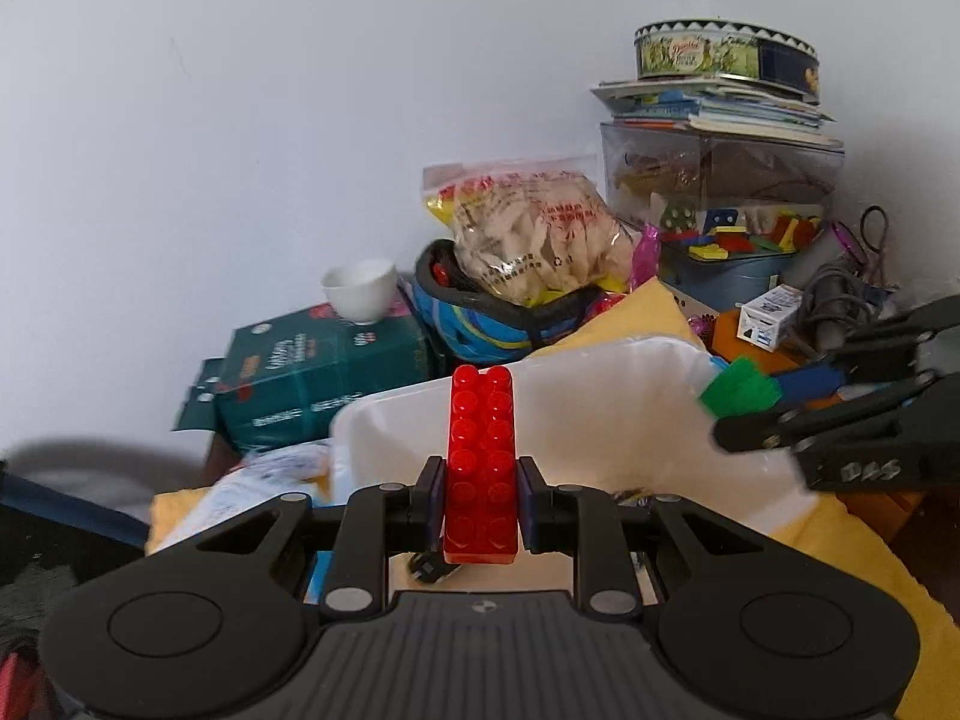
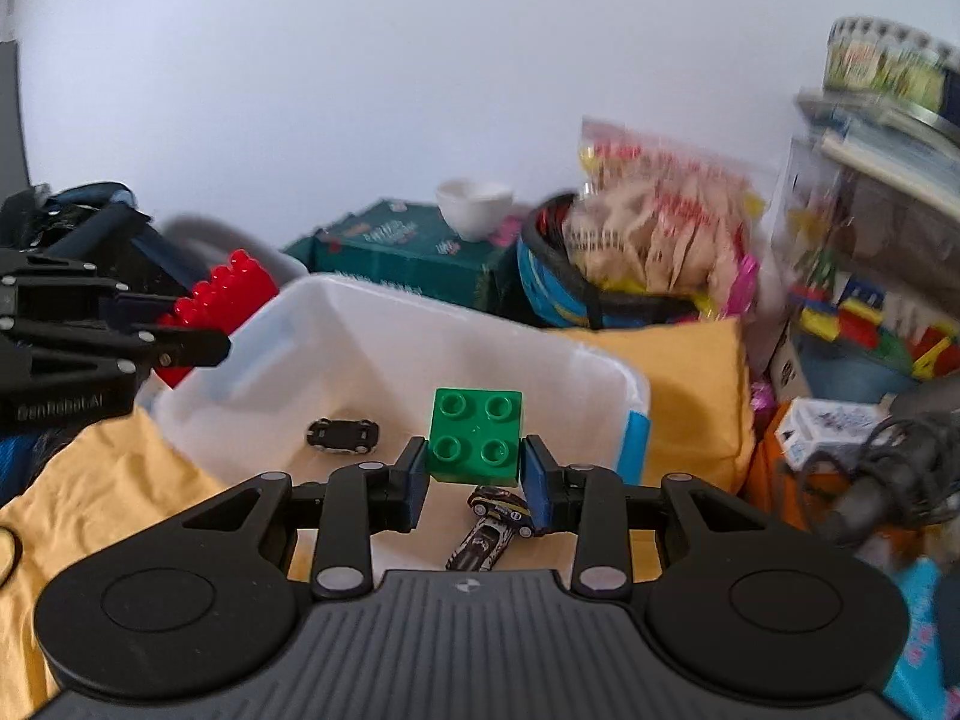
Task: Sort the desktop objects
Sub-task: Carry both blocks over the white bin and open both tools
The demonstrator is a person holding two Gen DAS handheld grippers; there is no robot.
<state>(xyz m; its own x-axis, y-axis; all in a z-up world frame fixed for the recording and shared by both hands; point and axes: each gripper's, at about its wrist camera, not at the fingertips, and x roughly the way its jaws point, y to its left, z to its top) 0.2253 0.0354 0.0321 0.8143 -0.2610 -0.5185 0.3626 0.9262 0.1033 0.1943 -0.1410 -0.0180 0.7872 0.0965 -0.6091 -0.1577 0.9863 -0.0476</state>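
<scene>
My left gripper [image 1: 480, 498] is shut on a long red studded brick [image 1: 480, 462], held upright in front of a white plastic bin [image 1: 600, 420]. My right gripper [image 2: 477, 480] is shut on a square green brick [image 2: 476, 435] with its studs facing the camera, hanging over the bin's [image 2: 456, 312] open inside. Three toy cars lie on the bin floor: one black [image 2: 343, 435] and two patterned ones [image 2: 501, 507]. Each gripper shows in the other's view: the right one [image 1: 768, 411] with the green brick [image 1: 741, 390] at the bin's right, the left one [image 2: 198, 324] with the red brick [image 2: 222, 294] at the bin's left rim.
The bin rests on a yellow cloth [image 2: 690, 396]. Behind it stand a dark green box [image 1: 312, 372] with a white cup [image 1: 360, 288] on it, a blue helmet holding a snack bag [image 1: 534, 234], and a clear box of coloured blocks [image 1: 720, 204] under books and a round tin [image 1: 726, 51]. Cables [image 2: 888, 480] lie at the right.
</scene>
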